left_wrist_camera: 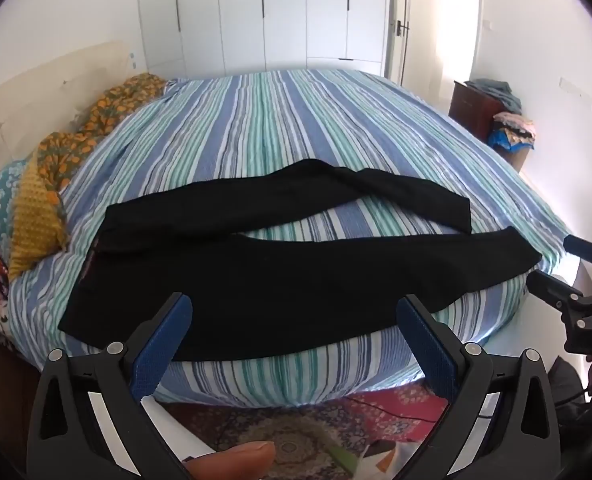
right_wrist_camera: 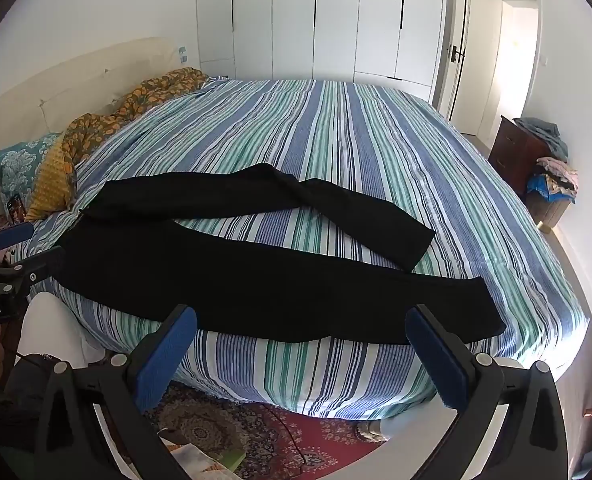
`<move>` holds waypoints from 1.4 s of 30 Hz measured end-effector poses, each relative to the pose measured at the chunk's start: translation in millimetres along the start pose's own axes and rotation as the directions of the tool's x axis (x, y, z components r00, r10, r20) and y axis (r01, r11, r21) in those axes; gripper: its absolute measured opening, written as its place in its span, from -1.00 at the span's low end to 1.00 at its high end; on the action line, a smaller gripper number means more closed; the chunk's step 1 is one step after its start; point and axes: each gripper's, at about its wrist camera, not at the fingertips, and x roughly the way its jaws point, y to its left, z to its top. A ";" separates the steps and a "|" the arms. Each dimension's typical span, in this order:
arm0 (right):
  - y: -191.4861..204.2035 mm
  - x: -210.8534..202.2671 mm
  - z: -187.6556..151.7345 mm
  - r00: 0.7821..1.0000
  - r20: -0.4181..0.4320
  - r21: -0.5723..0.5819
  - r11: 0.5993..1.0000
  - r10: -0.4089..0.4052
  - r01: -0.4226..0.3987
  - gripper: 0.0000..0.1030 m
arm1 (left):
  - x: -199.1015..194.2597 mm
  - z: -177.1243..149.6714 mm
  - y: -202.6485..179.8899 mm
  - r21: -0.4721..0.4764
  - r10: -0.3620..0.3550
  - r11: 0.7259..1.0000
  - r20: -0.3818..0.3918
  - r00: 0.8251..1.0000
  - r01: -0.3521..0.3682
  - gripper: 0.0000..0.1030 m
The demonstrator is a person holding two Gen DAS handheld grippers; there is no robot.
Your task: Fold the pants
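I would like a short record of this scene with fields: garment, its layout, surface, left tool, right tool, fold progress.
garment: black pants
layout: spread flat, legs apart, far leg bent
surface: striped bed
left tool: open, holds nothing
right tool: open, holds nothing
fold progress: not started

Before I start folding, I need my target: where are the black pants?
In both wrist views the black pants lie spread across the striped bed's near edge, waist toward the pillows, legs splayed rightward.
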 end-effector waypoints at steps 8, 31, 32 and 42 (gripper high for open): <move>4.3 5.9 -0.9 1.000 -0.014 -0.012 1.000 0.001 -0.001 1.00 | 1.3 1.0 -5.3 0.008 -0.007 1.000 -0.007 1.000 0.007 0.99; 8.0 9.9 -1.9 1.000 -0.029 -0.021 1.000 -0.004 0.003 1.00 | 6.5 -0.5 -2.2 -0.003 -0.021 1.000 -0.023 1.000 0.021 0.99; 8.0 9.9 -1.9 1.000 -0.029 -0.021 1.000 -0.003 0.003 1.00 | 6.5 -0.4 -2.2 -0.003 -0.021 1.000 -0.023 1.000 0.021 0.99; 8.3 10.2 -2.5 1.000 -0.031 -0.021 1.000 -0.003 0.002 1.00 | 7.1 -1.0 -2.3 -0.003 -0.023 1.000 -0.026 0.999 0.023 0.99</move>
